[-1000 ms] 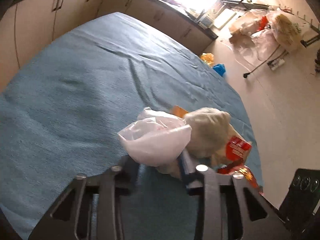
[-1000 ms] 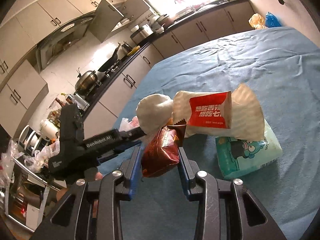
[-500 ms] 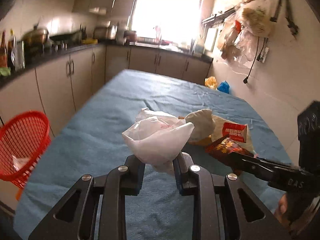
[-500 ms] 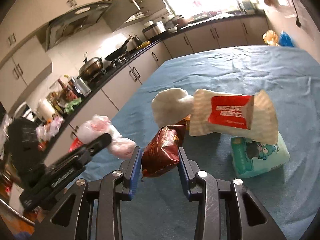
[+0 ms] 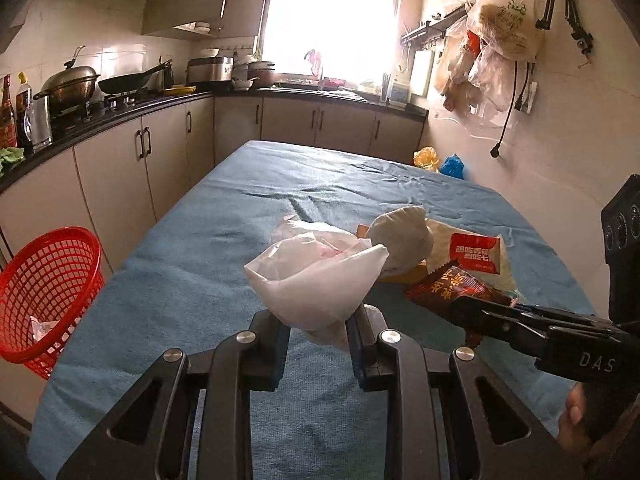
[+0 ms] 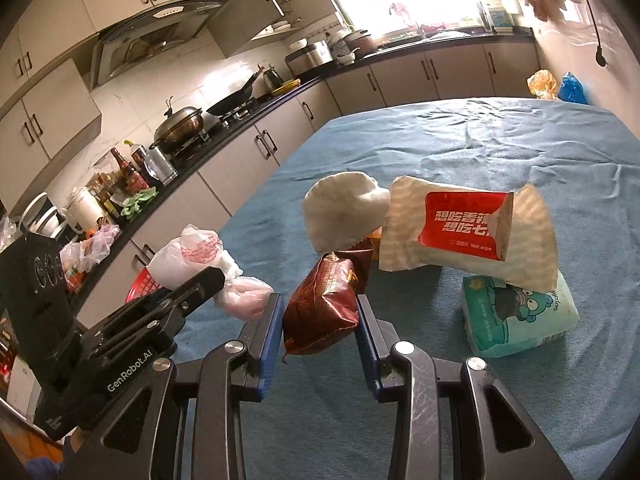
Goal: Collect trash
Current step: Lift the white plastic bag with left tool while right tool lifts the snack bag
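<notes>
— How far are we? Nearest first.

— Our left hand-held gripper (image 5: 318, 330) pinches a crumpled white plastic bag (image 5: 316, 276), lifted off the surface (image 5: 192, 264). Our right hand-held gripper (image 6: 318, 320) is clamped on a dark red snack wrapper (image 6: 322, 304), also in the air.

— And the bin?

— The red basket (image 5: 48, 288) stands on the floor by the surface's left edge; some paper already seems to lie inside. Neither piece is over it yet.

— What's left further out?

— A white wad (image 6: 344, 210), a red-labelled wipe packet (image 6: 468, 228) and a green tissue pack (image 6: 520, 318) lie on the surface, the orange (image 5: 426, 158) and blue (image 5: 452, 166) bags beyond its far edge. We're probably under halfway.
</notes>
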`<state>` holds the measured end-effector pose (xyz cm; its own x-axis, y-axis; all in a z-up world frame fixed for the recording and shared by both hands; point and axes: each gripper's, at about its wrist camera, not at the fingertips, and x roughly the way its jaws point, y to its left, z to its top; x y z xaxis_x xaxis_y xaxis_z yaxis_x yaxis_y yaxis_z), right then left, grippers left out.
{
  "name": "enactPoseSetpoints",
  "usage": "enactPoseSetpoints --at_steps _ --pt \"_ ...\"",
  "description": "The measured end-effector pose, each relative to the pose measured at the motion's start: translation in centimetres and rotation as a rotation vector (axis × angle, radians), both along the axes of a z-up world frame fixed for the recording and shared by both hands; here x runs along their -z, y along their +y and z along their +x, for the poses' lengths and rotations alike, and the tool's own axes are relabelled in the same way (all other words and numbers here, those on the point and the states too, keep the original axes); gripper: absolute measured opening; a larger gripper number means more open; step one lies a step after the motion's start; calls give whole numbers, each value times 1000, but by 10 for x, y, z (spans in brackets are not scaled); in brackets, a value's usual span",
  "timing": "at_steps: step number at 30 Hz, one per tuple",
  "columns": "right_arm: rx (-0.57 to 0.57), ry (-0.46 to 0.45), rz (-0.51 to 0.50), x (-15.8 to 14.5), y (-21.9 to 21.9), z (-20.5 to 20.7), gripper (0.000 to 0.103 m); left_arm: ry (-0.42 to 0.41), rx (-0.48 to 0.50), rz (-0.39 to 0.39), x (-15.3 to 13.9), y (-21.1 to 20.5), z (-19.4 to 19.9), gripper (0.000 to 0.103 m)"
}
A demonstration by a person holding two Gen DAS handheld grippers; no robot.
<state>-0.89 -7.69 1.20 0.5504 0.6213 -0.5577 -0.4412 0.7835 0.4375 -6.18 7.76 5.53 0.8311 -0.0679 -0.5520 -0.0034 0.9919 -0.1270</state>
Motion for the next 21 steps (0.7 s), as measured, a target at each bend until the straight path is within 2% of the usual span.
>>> enactPoseSetpoints --at_steps 9,21 --pt "-1 -9 7 0 1 -3 38 1 -17 46 1 -9 1 24" --pt "-3 -12 11 -2 -1 -5 38 -2 -23 66 1 -11 -1 24"
